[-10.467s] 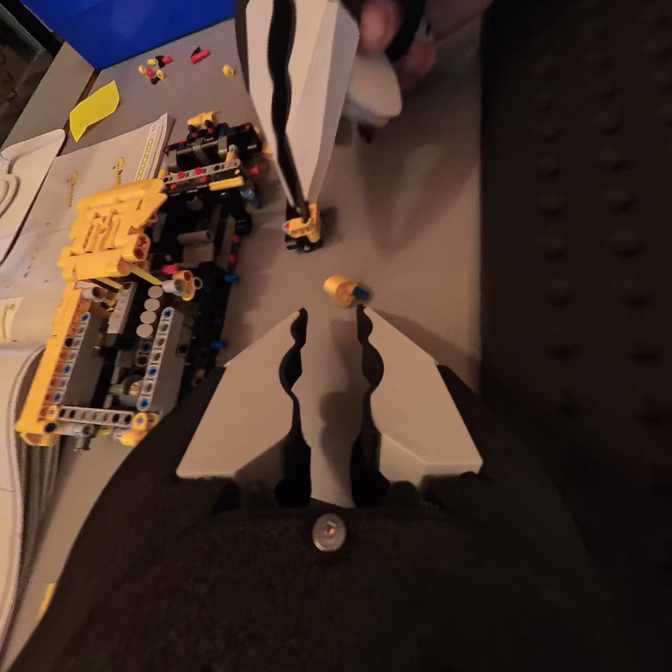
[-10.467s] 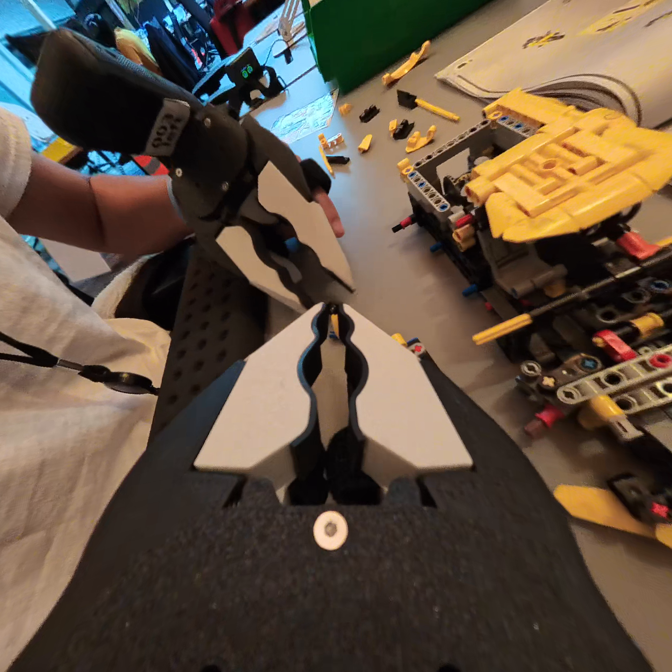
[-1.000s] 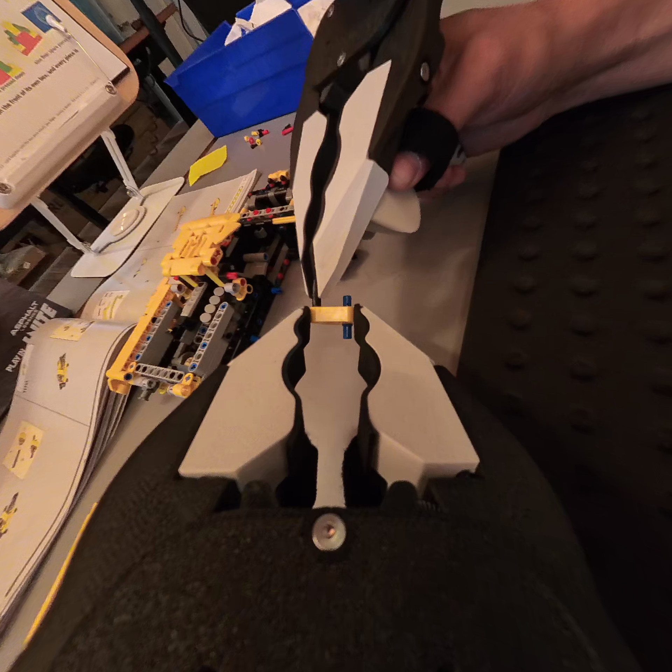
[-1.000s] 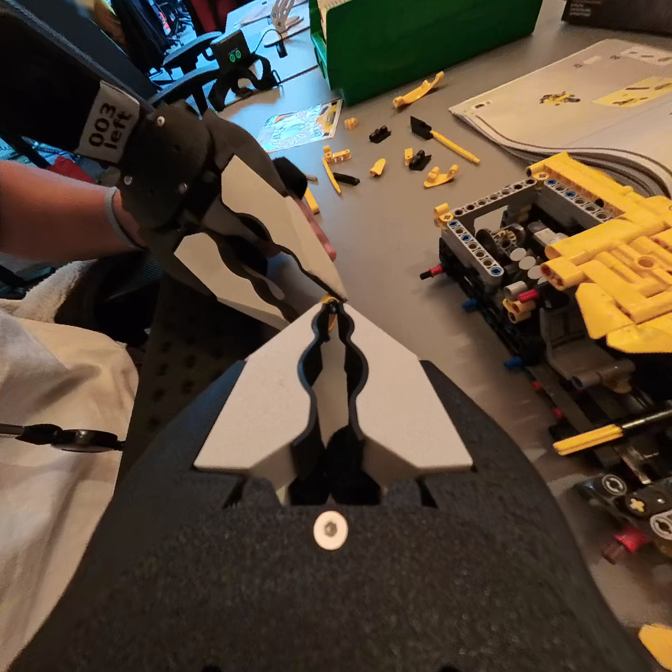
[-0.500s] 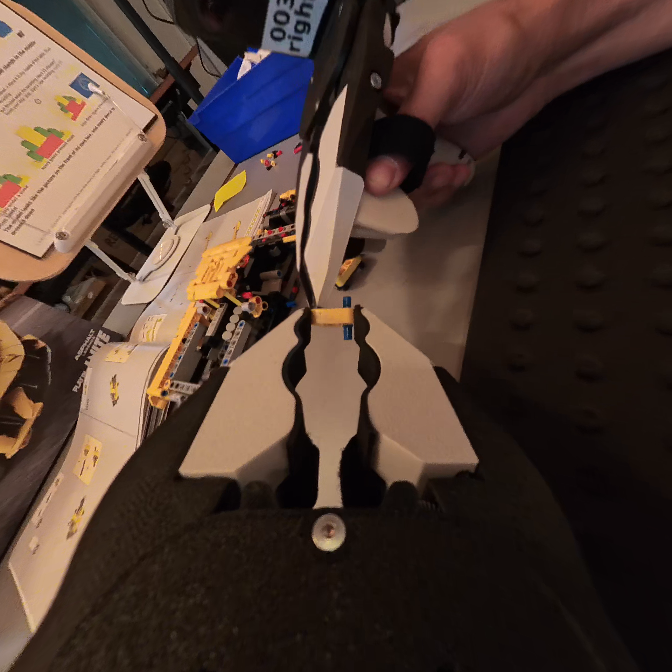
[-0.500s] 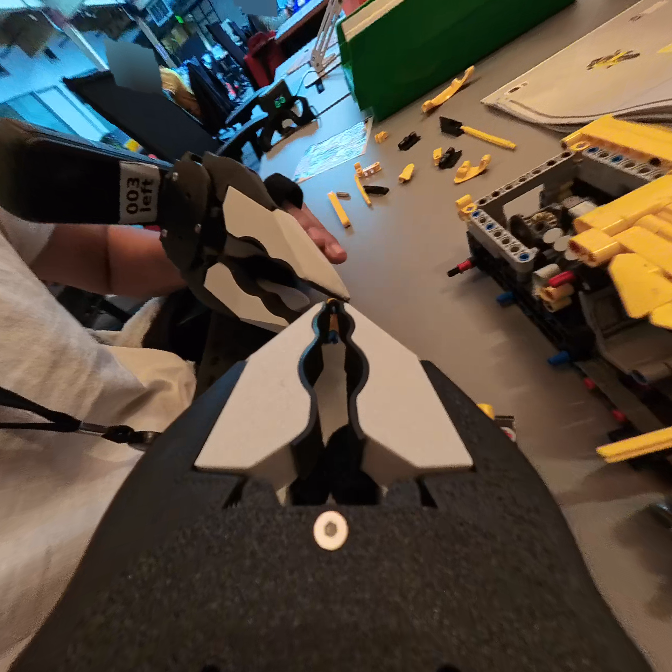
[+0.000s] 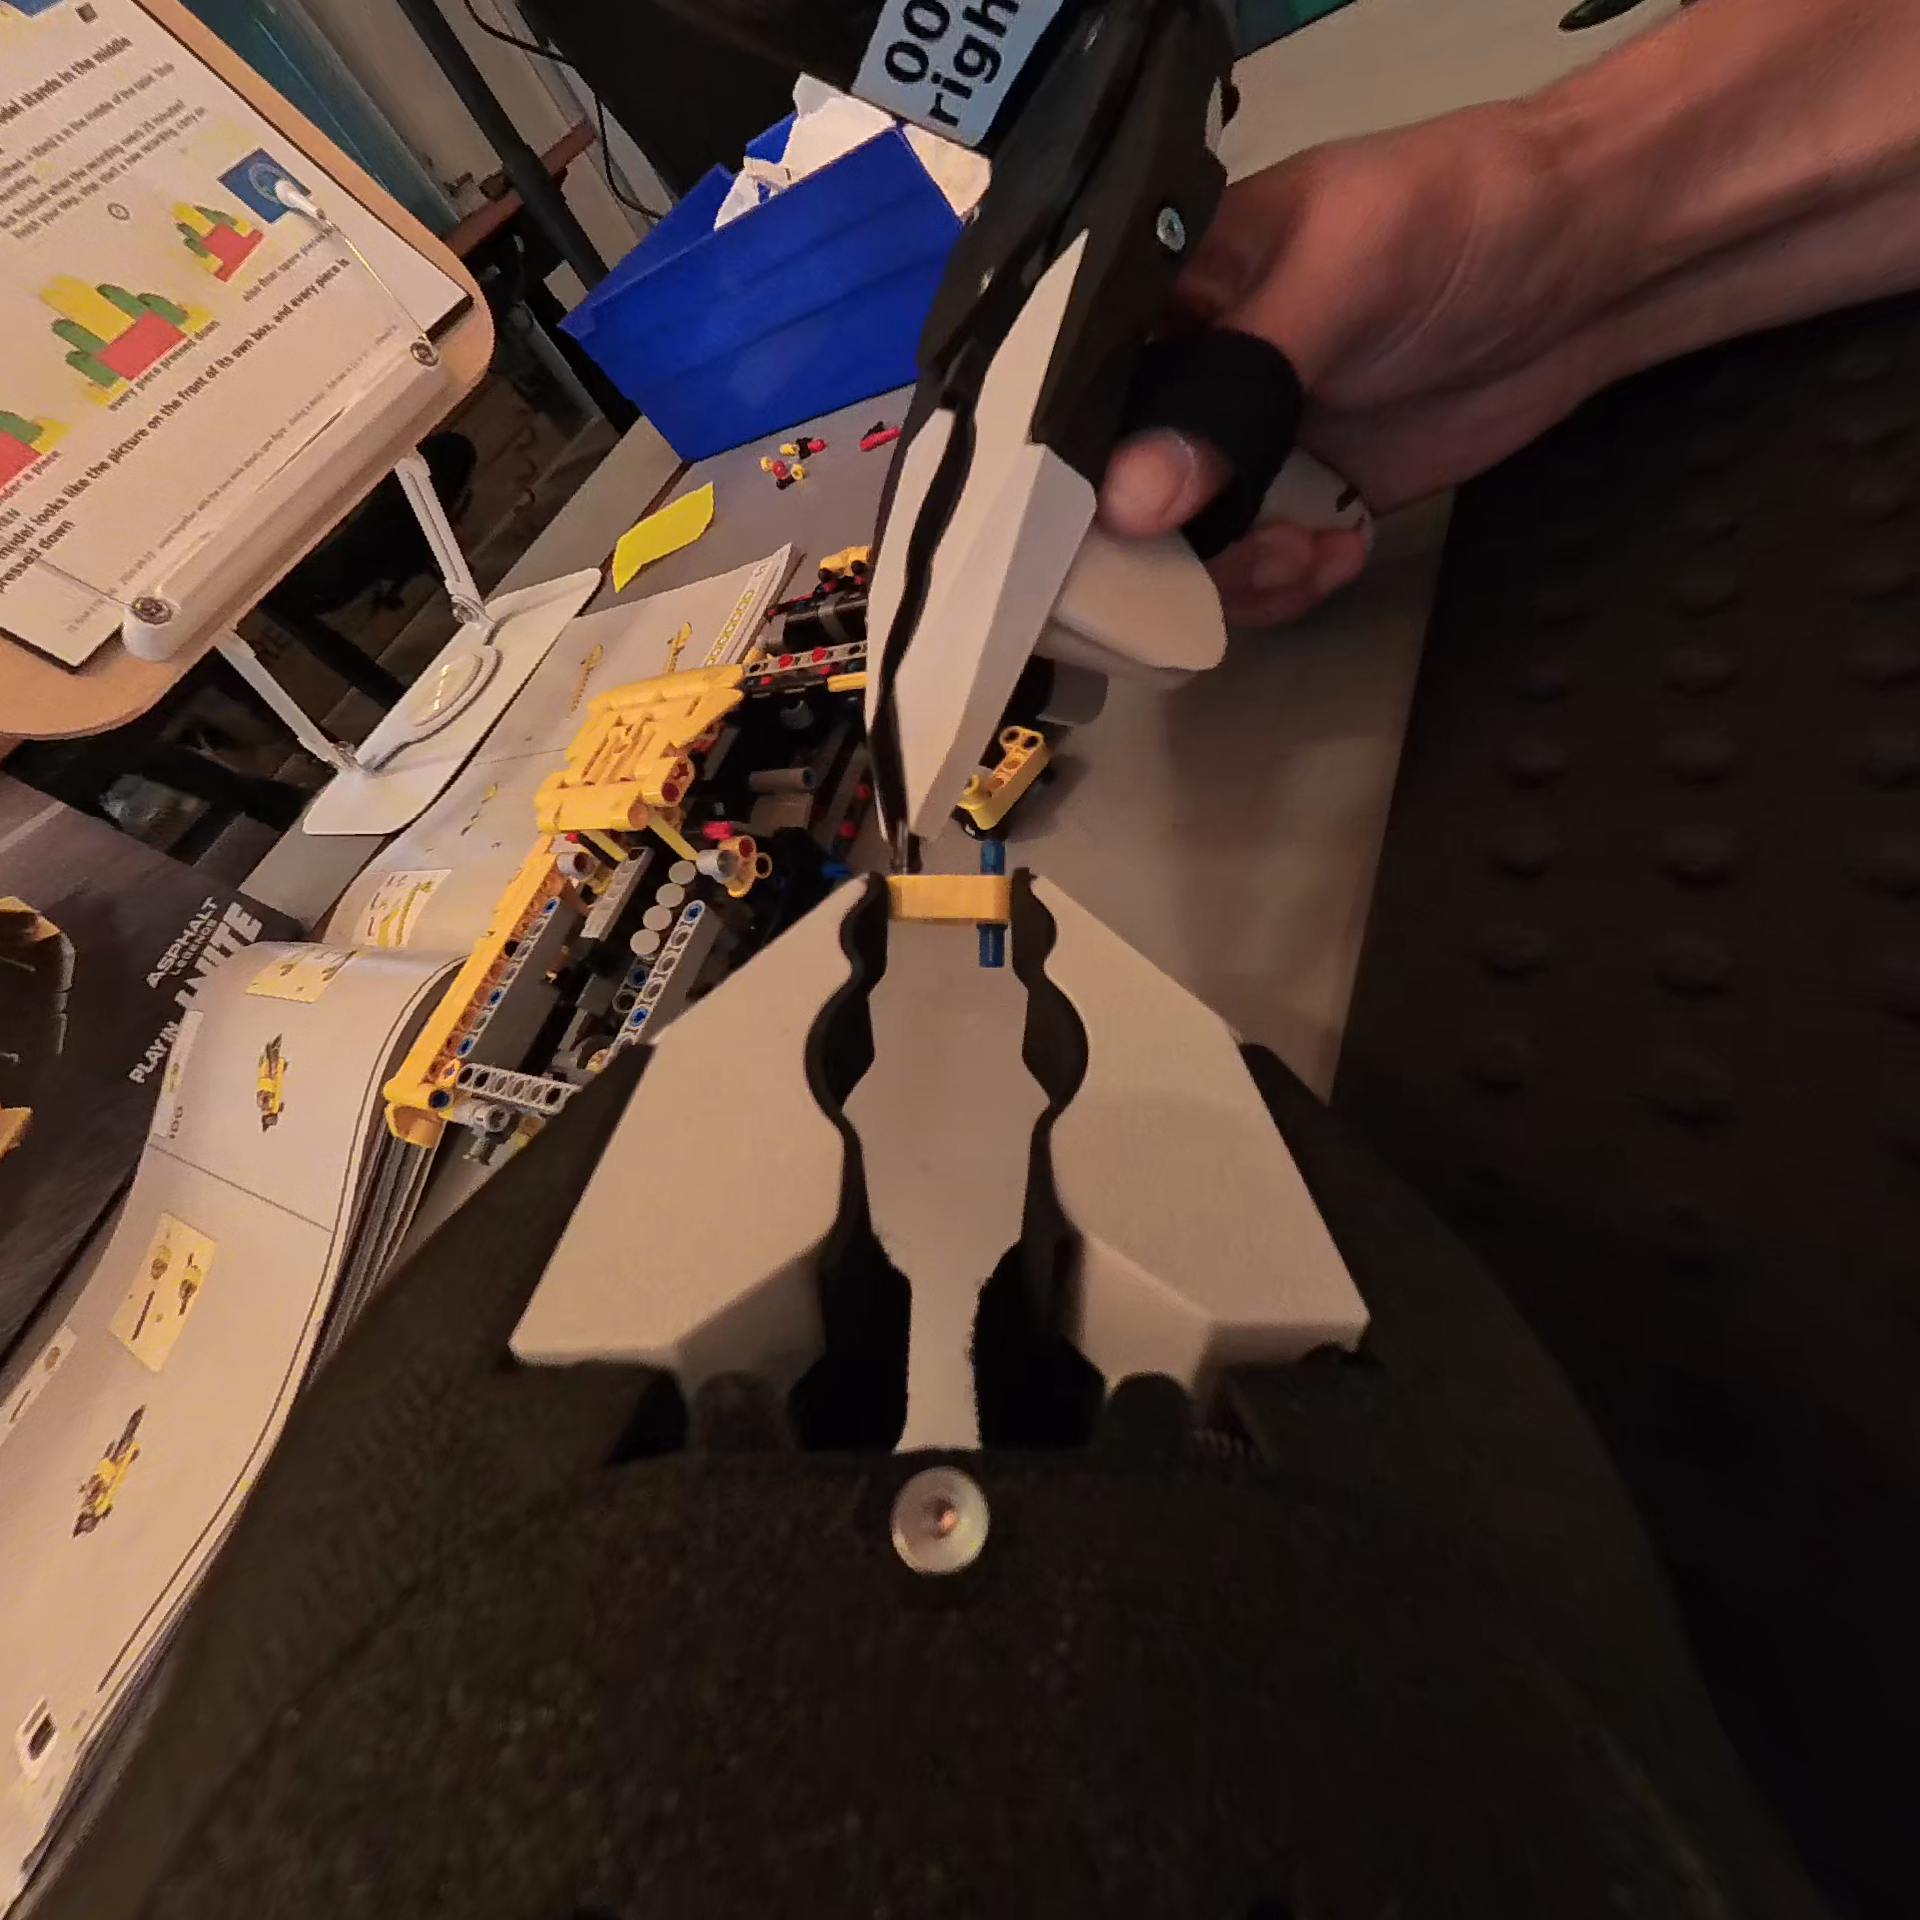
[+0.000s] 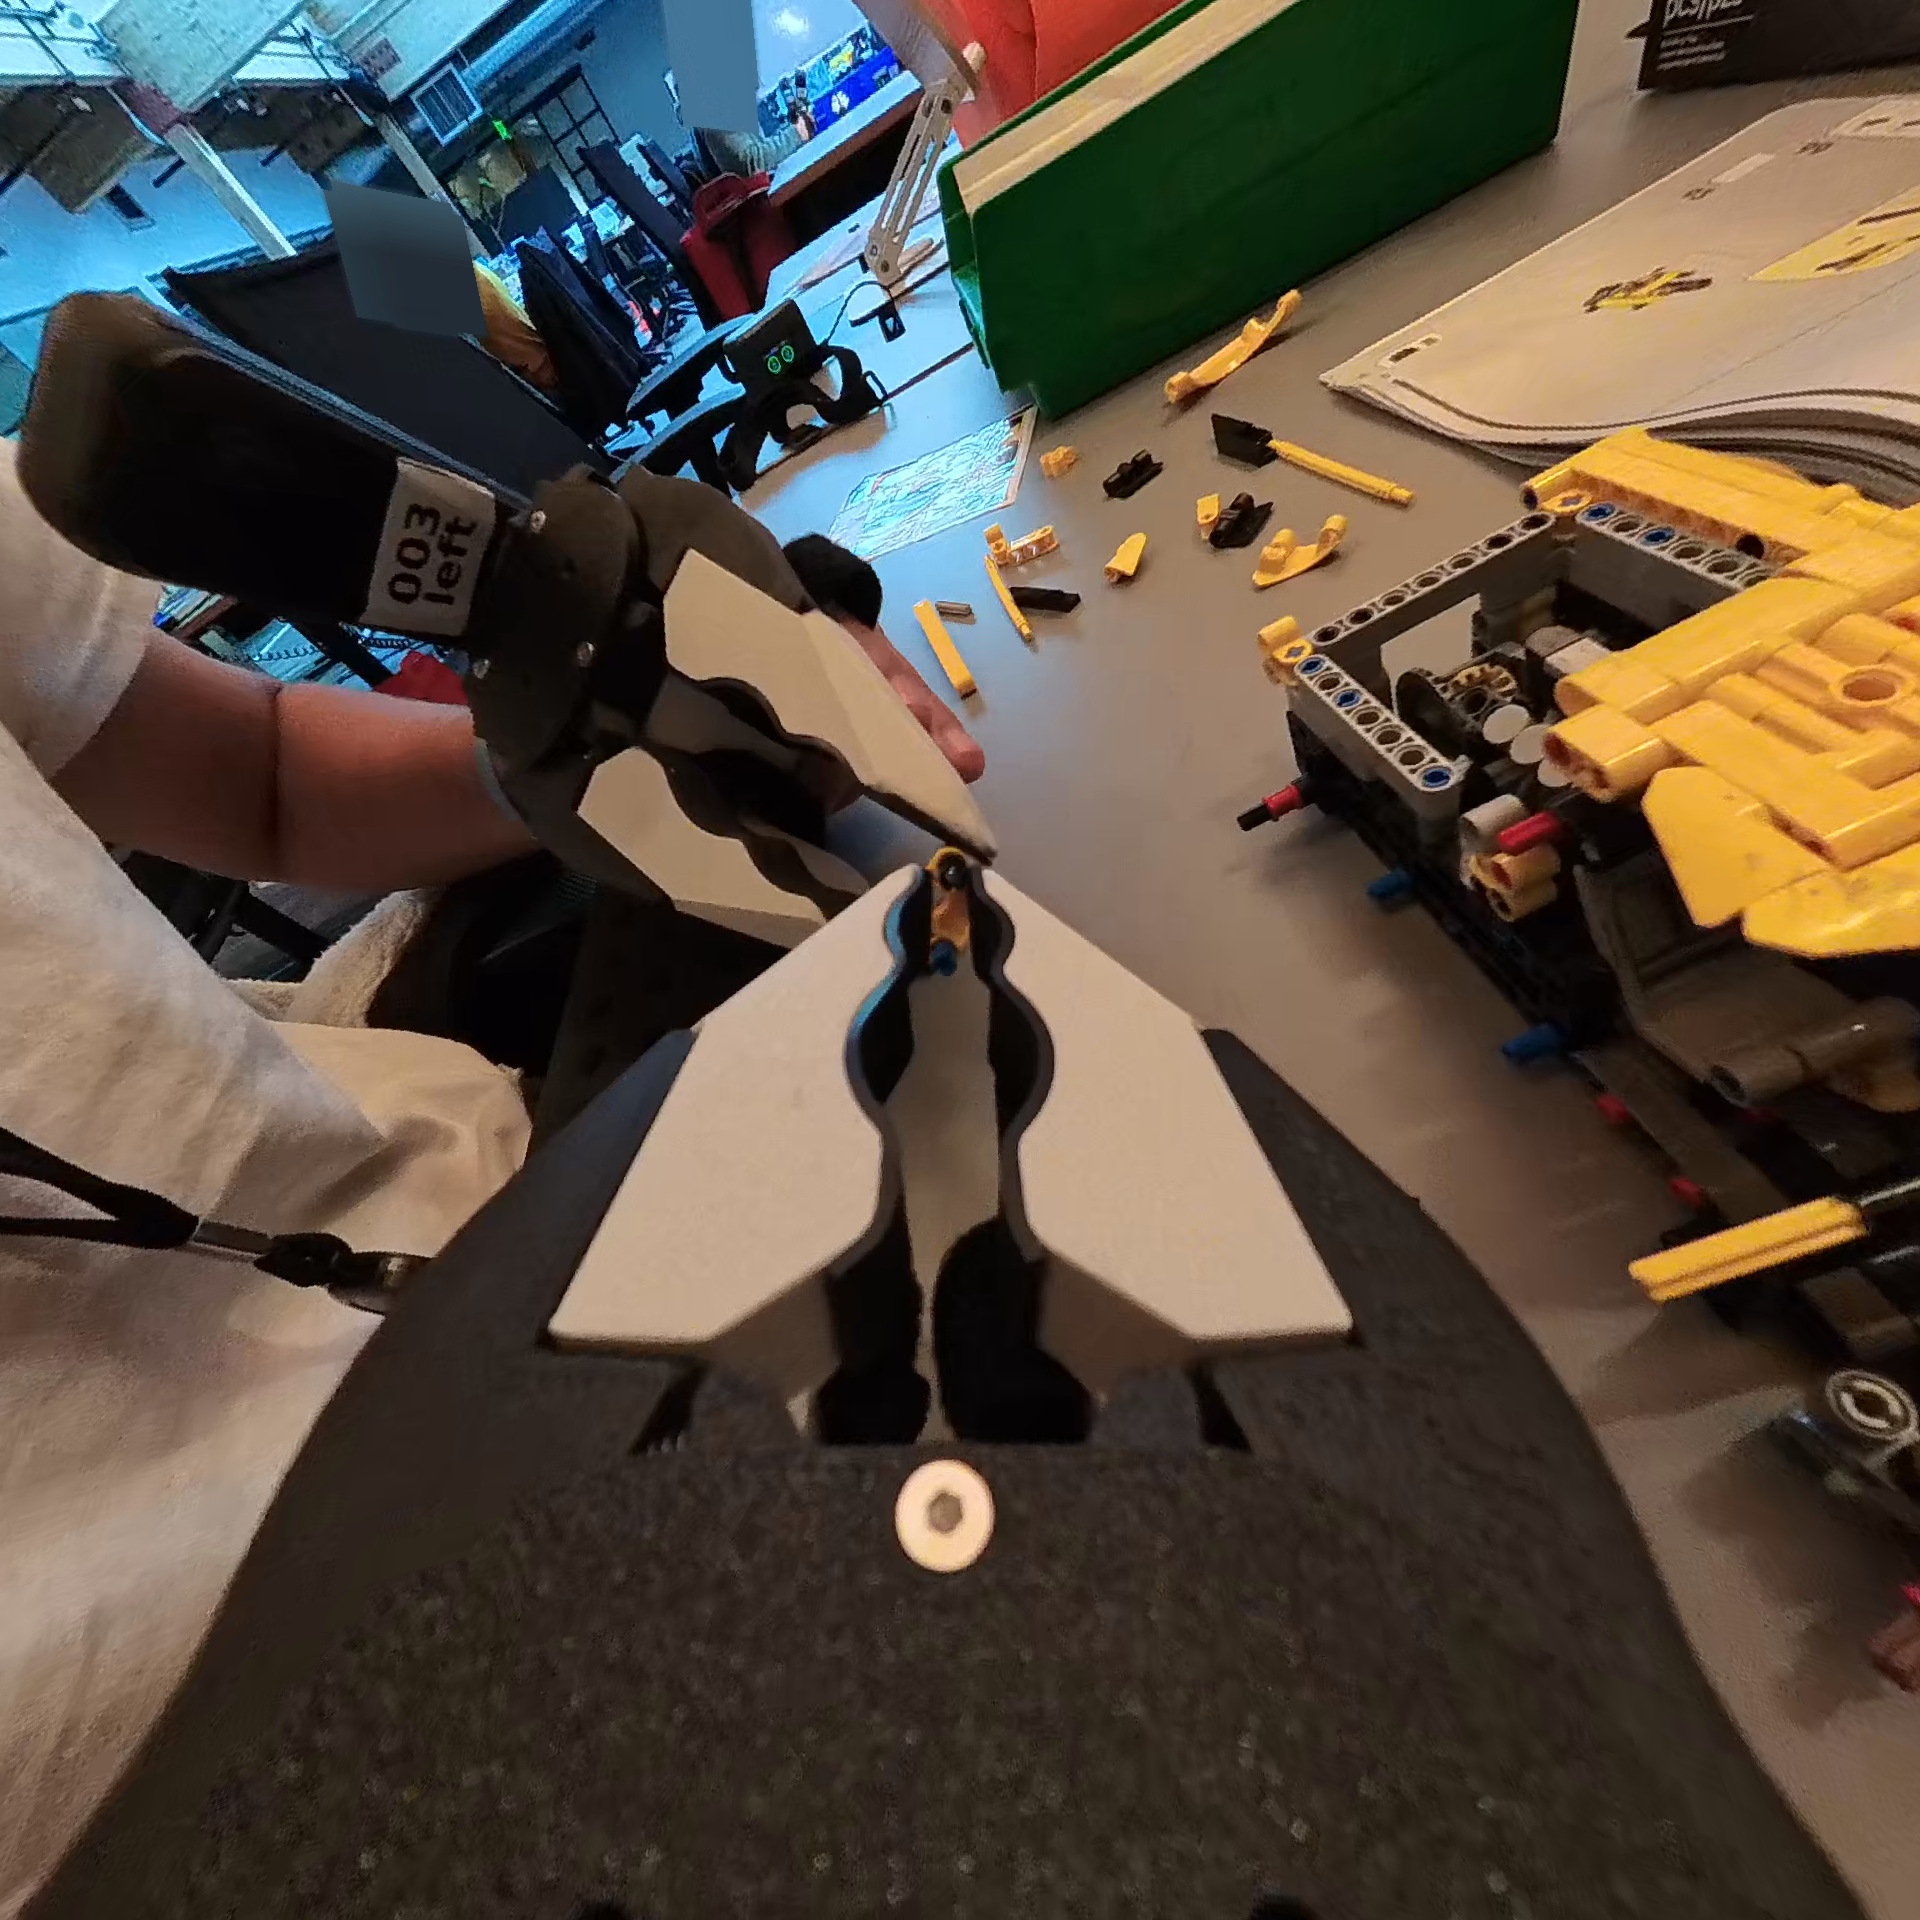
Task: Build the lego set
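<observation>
Two grippers meet above the grey table point(image 7: 1268, 790): the left gripper point(image 7: 948, 900), bearing a white tag, clamps a yellow beam point(image 7: 943, 898) with a blue pin point(image 7: 992, 940); the right gripper point(image 8: 948, 896), tagged likewise, pinches a dark piece at that beam's end. Rightward in the right wrist view sits the yellow-black model point(image 8: 1662, 748), beside an instruction booklet point(image 8: 1662, 343) with printed pages.

Shared workshop: office chairs point(image 8: 582, 312), parts bins point(image 7: 769, 301).

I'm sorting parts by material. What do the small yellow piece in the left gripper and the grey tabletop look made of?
The yellow piece: hard moulded plastic, smooth with a slight sheen, crisp edges, a blue pin through it. The left gripper pinches it. The tabletop: smooth matt grey, probably laminate; it reflects faintly and shows no grain.
</observation>
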{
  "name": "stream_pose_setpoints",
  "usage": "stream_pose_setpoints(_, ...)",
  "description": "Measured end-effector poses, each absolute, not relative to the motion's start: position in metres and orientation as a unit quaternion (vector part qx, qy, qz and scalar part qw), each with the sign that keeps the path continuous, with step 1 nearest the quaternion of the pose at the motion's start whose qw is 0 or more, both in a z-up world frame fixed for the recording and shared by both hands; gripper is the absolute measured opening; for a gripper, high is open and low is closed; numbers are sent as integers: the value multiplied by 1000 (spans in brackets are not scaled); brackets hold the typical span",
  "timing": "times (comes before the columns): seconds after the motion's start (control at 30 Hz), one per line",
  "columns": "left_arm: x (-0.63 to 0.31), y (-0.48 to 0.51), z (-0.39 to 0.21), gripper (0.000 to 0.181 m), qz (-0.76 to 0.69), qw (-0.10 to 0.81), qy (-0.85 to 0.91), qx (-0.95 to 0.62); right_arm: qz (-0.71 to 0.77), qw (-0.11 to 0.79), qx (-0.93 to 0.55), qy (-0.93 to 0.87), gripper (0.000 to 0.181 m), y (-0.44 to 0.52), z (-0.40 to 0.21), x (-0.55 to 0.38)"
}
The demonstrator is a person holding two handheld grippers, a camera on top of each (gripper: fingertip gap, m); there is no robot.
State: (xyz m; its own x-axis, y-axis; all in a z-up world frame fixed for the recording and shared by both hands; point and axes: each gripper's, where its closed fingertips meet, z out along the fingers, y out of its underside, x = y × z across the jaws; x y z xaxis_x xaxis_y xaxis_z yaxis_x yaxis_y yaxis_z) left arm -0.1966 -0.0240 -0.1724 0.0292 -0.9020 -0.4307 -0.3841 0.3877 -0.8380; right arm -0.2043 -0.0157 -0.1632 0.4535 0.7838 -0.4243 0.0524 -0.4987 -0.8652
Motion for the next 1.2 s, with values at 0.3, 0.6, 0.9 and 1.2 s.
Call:
stream_pose_setpoints(0.3,-196,-26,-178,23,-225,512,668,-491,412,412,-756,-298,3,-17,-170,-206)
stream_pose_setpoints(0.6,-195,-25,-164,24,-257,525,641,-498,476,410,-733,-260,3,-16,-157,-206)
stream_pose_setpoints(0.9,-196,-21,-143,24,-317,550,587,-501,542,416,-693,-230,3,-10,-137,-206)
stream_pose_setpoints(1.2,-205,-6,-131,24,-394,530,525,-537,552,437,-680,-207,3,5,-128,-202)
